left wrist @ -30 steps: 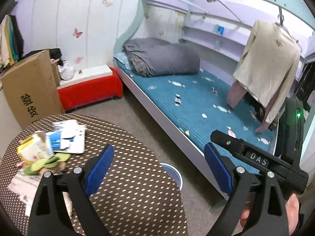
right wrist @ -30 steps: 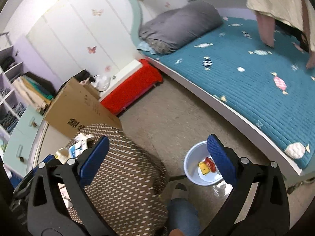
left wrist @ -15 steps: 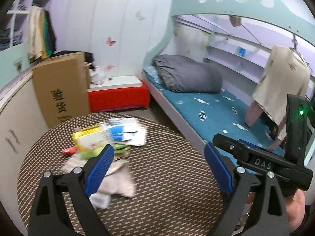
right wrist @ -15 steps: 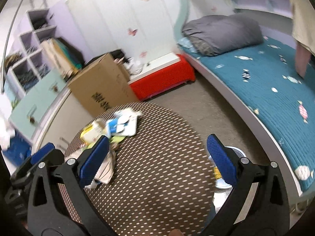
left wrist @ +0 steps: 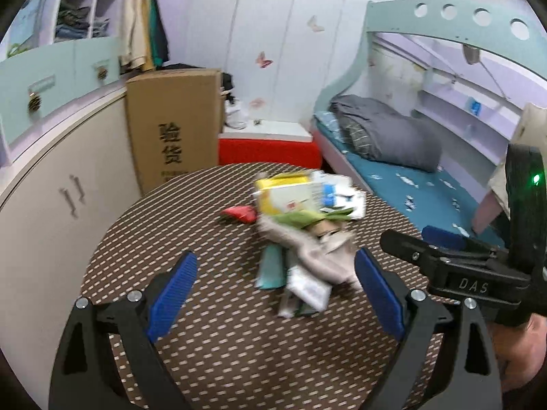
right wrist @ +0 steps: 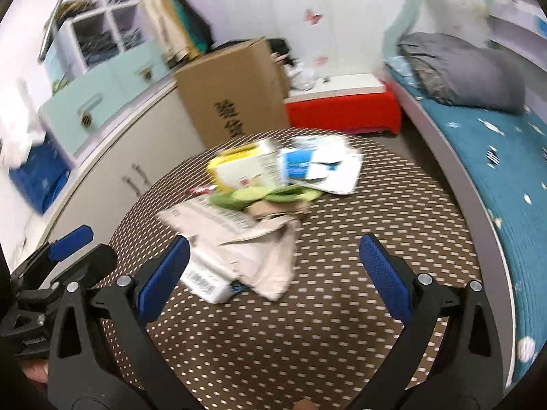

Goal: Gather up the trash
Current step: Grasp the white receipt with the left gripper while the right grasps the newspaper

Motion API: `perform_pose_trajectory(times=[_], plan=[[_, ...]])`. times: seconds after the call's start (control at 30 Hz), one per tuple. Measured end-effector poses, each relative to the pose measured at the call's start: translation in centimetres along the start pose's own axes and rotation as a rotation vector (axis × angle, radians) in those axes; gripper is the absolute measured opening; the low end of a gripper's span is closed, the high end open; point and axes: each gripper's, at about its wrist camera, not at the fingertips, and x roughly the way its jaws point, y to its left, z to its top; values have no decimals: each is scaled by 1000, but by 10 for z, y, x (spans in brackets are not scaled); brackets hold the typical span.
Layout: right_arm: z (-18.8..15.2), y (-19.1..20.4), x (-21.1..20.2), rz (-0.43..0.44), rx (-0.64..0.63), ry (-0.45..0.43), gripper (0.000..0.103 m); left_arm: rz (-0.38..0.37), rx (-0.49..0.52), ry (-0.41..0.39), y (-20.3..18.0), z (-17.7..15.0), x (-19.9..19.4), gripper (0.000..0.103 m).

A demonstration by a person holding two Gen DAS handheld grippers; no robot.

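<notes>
A pile of trash (left wrist: 301,229) lies on the round brown dotted table (left wrist: 171,225): a yellow-white carton (left wrist: 283,194), a red wrapper (left wrist: 239,213), green scraps, grey paper and a teal packet (left wrist: 271,270). My left gripper (left wrist: 273,290) is open and empty, just short of the pile. In the right wrist view the same pile (right wrist: 259,212) lies ahead of my right gripper (right wrist: 273,273), which is open and empty over the table (right wrist: 342,273). The left gripper also shows at the right wrist view's left edge (right wrist: 65,256).
A tall cardboard box (left wrist: 171,126) stands behind the table beside a cabinet (left wrist: 61,157). A red bench (left wrist: 270,148) is at the back. A bed (left wrist: 410,177) with a grey quilt runs along the right.
Both views have swung left from the floor and bed to the table. The white bin with wrappers has left view. The trash pile now lies in front of both open grippers.
</notes>
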Motion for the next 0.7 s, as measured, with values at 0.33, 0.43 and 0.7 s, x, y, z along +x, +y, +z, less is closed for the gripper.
perform_pose_trajectory(times=[0.33,0.43,0.7], plan=[[3,59,66,29,-167,83,91,43,-78,65,45,-28,10,91],[4,58,83,1,-163,117,61,41,-77,76,44,-32,16,91],[0,28,51,59,-78,58,24,-10,-34,120,22,-38,42,91]])
